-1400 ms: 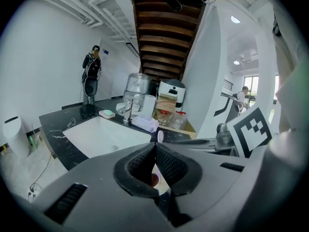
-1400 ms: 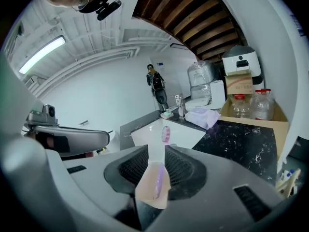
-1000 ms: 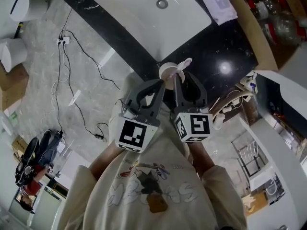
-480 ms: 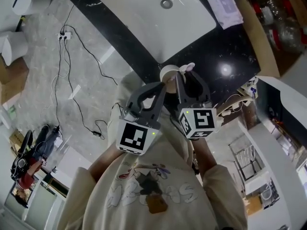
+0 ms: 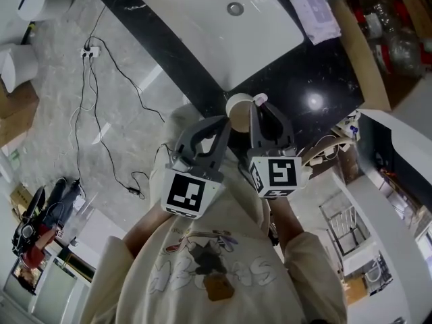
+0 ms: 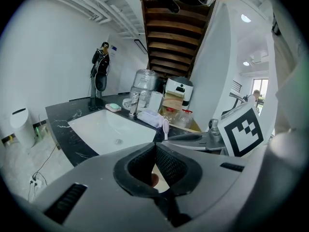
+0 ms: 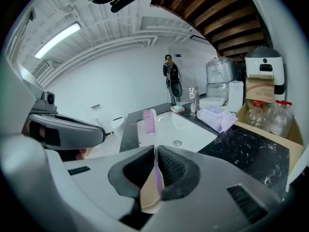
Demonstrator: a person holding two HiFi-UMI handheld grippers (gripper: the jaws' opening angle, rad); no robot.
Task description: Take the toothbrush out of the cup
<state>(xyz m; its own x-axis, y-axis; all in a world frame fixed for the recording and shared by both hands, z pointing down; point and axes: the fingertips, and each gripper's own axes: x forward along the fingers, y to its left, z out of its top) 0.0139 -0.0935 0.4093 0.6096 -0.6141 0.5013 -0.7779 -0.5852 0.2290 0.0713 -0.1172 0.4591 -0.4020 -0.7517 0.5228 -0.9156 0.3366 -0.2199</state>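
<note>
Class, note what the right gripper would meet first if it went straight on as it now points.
The right gripper, jaws closing on the toothbrush, would probably reach the white sink first, just past the counter's black edge; depth is unclear.

Head view: only the rim of the cup (image 5: 238, 104) shows, its body hidden behind the left gripper (image 5: 226, 121) and right gripper (image 5: 259, 110). The toothbrush (image 7: 148, 121) handle disappears between the right gripper's closing jaws. Left gripper view: only a beige sliver of cup shows. The sink (image 5: 202, 25) and cardboard box (image 5: 368, 42) run off the top edge.
</note>
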